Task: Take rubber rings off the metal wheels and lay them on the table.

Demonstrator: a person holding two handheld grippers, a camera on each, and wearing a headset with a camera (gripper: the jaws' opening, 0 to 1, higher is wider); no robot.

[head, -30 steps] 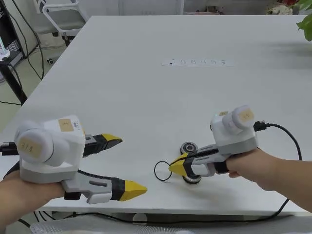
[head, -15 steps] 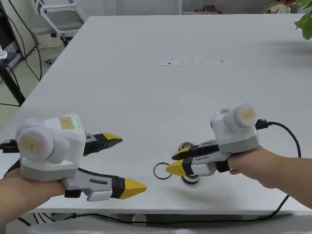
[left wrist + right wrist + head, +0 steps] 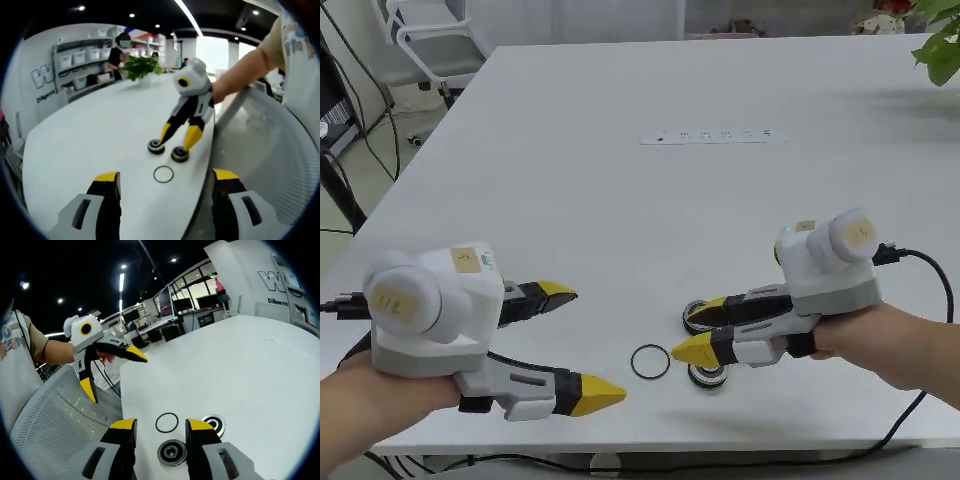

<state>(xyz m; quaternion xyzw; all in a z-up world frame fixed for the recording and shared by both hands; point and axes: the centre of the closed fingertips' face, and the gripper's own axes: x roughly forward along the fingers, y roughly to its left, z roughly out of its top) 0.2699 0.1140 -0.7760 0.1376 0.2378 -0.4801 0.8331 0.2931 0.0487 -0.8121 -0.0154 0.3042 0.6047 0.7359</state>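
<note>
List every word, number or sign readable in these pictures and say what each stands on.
"W": large letter on the wall, cut off there.
"Diligen": smaller line beneath it, same wall, rest cut off.
Stickers on the left hand-held gripper and right hand-held gripper: too blurred to read.
Markings on the power strip: too small to read.

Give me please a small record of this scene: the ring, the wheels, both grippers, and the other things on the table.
rubber ring: one, loose, flat on the table, beside the wheels
first wheel: on the table, between the right gripper's jaws
second wheel: on the table, close beside the first
right gripper: open, holds nothing, over the wheels
left gripper: open, holds nothing, apart from the ring
power strip: far side of the table
table: white
</note>
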